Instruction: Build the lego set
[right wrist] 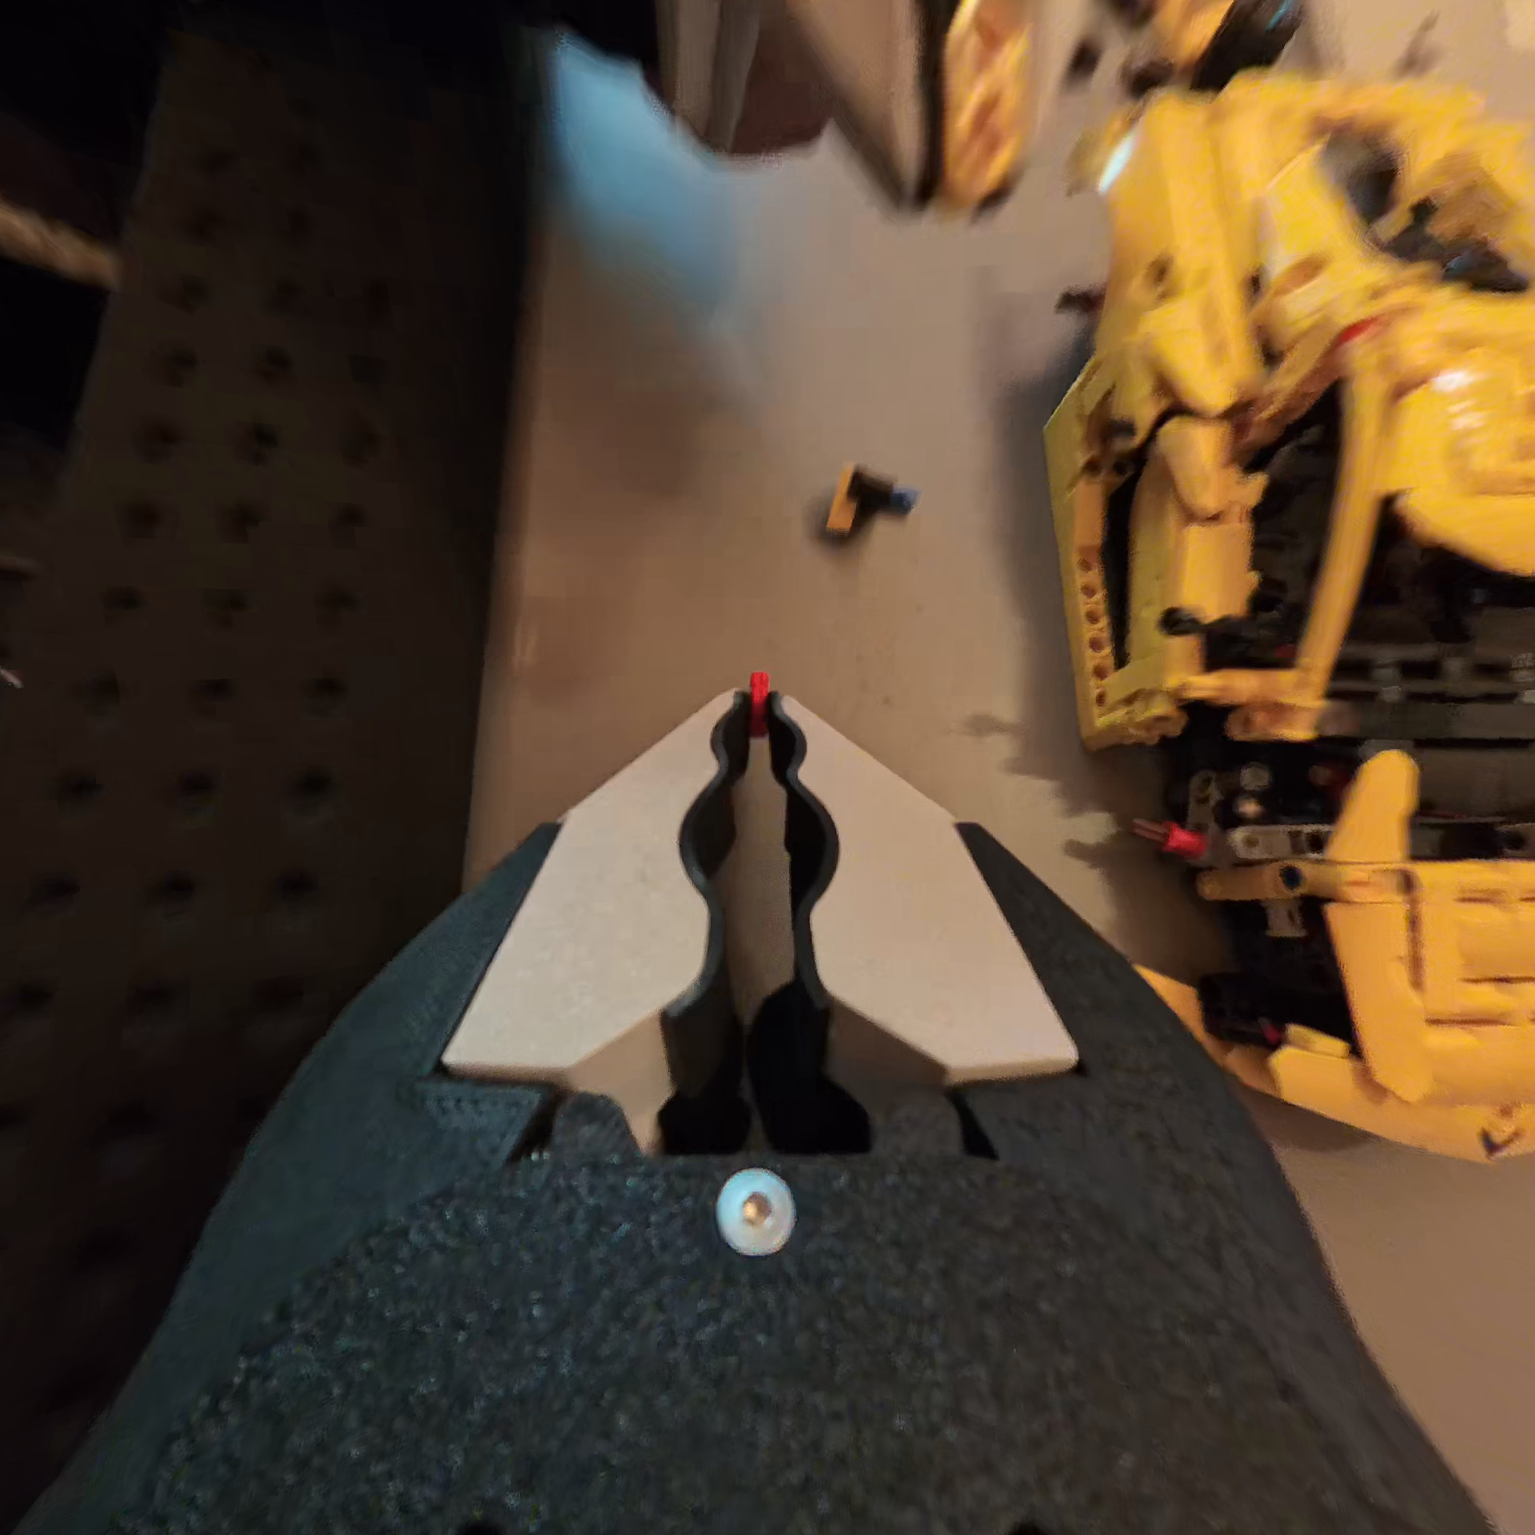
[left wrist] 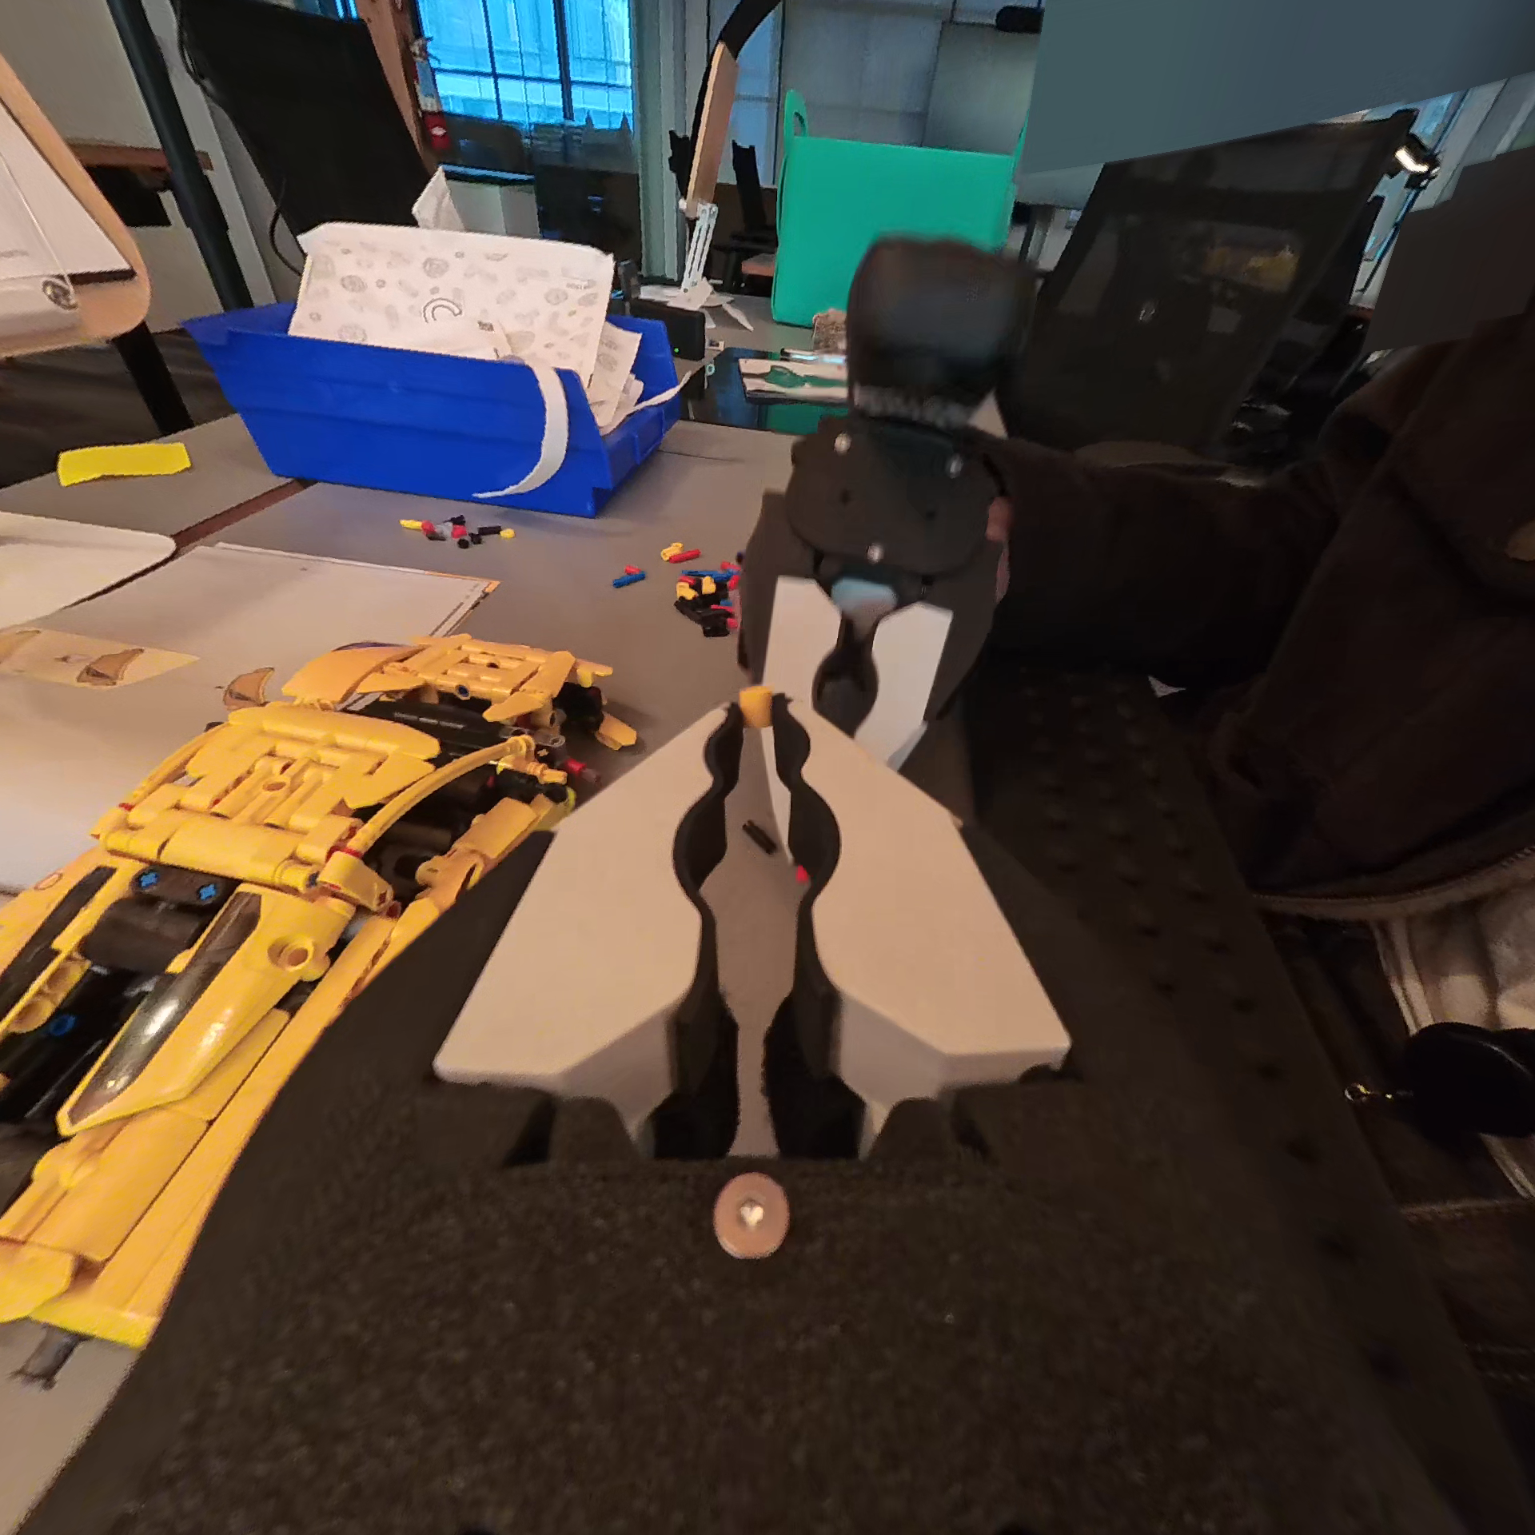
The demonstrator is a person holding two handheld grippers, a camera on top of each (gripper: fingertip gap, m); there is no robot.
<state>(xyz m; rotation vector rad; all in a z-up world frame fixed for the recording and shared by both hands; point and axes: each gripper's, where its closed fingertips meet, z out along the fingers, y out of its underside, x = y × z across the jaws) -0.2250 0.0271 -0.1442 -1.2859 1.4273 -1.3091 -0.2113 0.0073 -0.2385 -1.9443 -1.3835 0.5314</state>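
My left gripper (left wrist: 756,708) is shut on a small yellow piece (left wrist: 756,706) at its fingertips, held above the grey table. The yellow lego car (left wrist: 274,839) lies to its left. The right gripper shows beyond it in the left wrist view (left wrist: 864,664), pointing down. In the right wrist view my right gripper (right wrist: 757,706) is shut on a small red pin (right wrist: 757,702) above the table. The yellow car (right wrist: 1296,581) lies to its right, blurred. A small yellow, black and blue sub-assembly (right wrist: 864,507) lies on the table ahead.
A blue bin (left wrist: 432,407) with printed paper bags stands at the back. Loose small red, blue, yellow and black pins (left wrist: 706,586) lie scattered behind. An instruction booklet (left wrist: 249,615) lies left of centre. A black perforated board (right wrist: 232,581) edges the table. A dark sleeve (left wrist: 1246,581) is at right. My hands' fingertips stand some 10 cm from each other.
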